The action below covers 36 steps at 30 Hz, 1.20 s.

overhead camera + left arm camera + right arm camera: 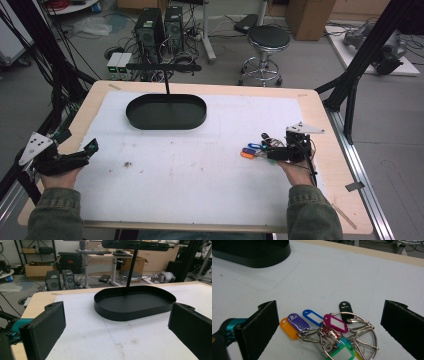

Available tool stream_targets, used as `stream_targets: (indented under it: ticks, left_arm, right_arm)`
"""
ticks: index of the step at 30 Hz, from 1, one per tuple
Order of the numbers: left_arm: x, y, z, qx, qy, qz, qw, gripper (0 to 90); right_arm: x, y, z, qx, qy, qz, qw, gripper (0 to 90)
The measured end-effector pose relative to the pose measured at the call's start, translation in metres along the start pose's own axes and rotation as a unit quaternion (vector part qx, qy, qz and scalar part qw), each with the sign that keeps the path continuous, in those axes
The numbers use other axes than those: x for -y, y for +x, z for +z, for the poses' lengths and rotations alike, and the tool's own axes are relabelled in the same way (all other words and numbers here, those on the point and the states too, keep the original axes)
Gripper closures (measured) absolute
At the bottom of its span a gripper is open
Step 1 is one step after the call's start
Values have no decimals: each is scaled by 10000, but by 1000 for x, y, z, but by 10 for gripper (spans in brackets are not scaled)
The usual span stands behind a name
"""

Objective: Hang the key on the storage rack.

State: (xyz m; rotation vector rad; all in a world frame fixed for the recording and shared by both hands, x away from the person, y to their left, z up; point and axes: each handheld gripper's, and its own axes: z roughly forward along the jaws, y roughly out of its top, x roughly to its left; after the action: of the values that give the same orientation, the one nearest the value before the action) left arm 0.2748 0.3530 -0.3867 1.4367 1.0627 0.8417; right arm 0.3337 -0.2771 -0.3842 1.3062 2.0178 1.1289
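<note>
Right now your right gripper (pixel 272 151) sits at the right side of the white mat (pixel 190 165), jaws spread wide with nothing clamped between them. Between those jaws lies the bunch of key tags (pixel 332 335) on its metal ring (pixel 372 340), flat on the mat. From the gripper's view the coloured tags fan out to the left and away from the ring: orange tag (pixel 288 328) outermost, then purple, blue and pink, with a black tag (pixel 345 308) pointing away from you. In the high view the bunch's long axis runs left-right, tags toward the table's middle. Your left gripper (pixel 85 152) rests at the mat's left edge, jaws open and empty, aimed toward the black oval tray (pixel 135 305), well apart from it.
</note>
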Motion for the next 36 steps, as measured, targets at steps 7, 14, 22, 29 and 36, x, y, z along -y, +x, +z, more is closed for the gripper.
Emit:
stream_targets:
  ticks: [7, 14, 22, 29, 36]
  left_arm:
    - [0, 0, 0, 4, -9, -12, 10000, 17]
    - [-1, 0, 0, -27, -32, -23, 10000, 17]
    - [-1, 0, 0, -20, -24, -27, 10000, 17]
    - [0, 0, 0, -9, -12, -27, 10000, 17]
    - [0, 1, 0, -2, -14, -52, 10000, 17]
  right_arm:
    - [0, -3, 14, -90, 334, -59, 9994, 6]
    - [-7, -3, 25, -248, 732, -283, 9966, 6]
    - [-9, -9, 39, -426, 1454, -502, 9872, 46]
    - [-8, -12, 49, -529, 2006, -652, 9761, 122]
    - [-5, -6, 55, -548, 2326, -862, 9672, 338]
